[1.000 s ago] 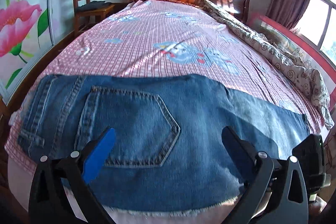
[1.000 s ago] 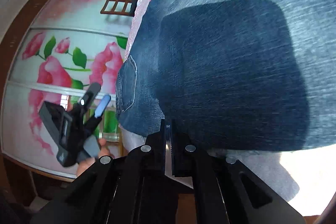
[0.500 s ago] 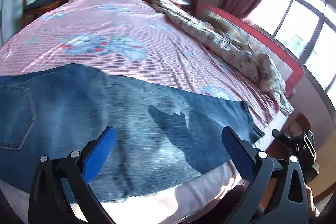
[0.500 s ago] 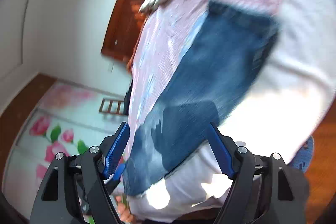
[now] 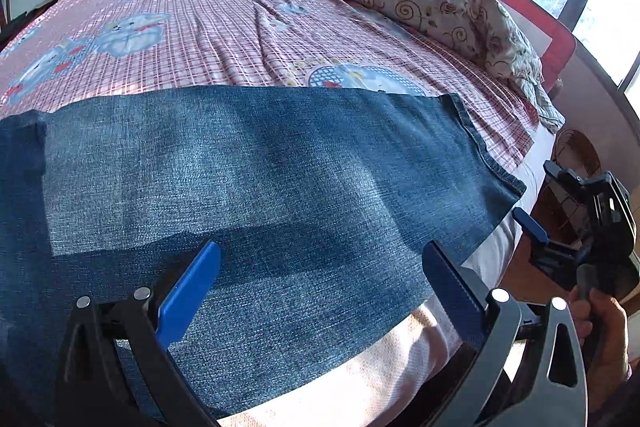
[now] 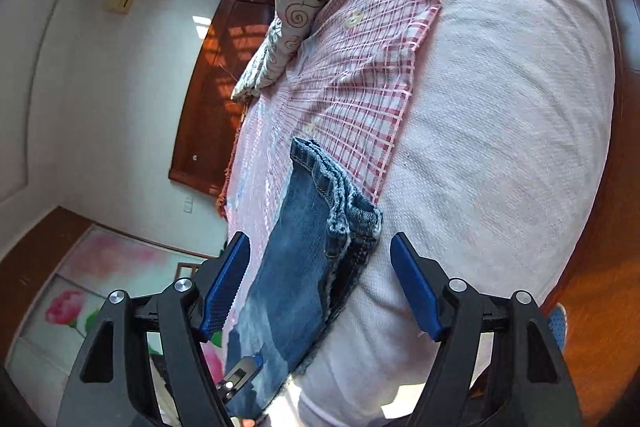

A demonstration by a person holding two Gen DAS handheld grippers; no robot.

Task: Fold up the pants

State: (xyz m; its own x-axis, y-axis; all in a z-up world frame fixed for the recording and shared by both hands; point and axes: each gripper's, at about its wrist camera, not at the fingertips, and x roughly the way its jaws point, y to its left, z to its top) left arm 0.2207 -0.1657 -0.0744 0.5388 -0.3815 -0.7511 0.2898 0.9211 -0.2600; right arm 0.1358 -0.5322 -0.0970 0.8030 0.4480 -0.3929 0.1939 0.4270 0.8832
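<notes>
From your left wrist, your left hand-held gripper [image 5: 320, 277] hangs spread over the jeans [image 5: 256, 179] lying flat along the bed [image 5: 200, 23] edge, while from your right wrist, your right hand-held gripper [image 6: 320, 277] is spread around their hem [image 6: 340, 199].

No legible text, labels, brand marks or numbers appear in either wrist view; the pink checked bedsheet [image 5: 224, 27] carries only cartoon animal prints, without lettering.
</notes>
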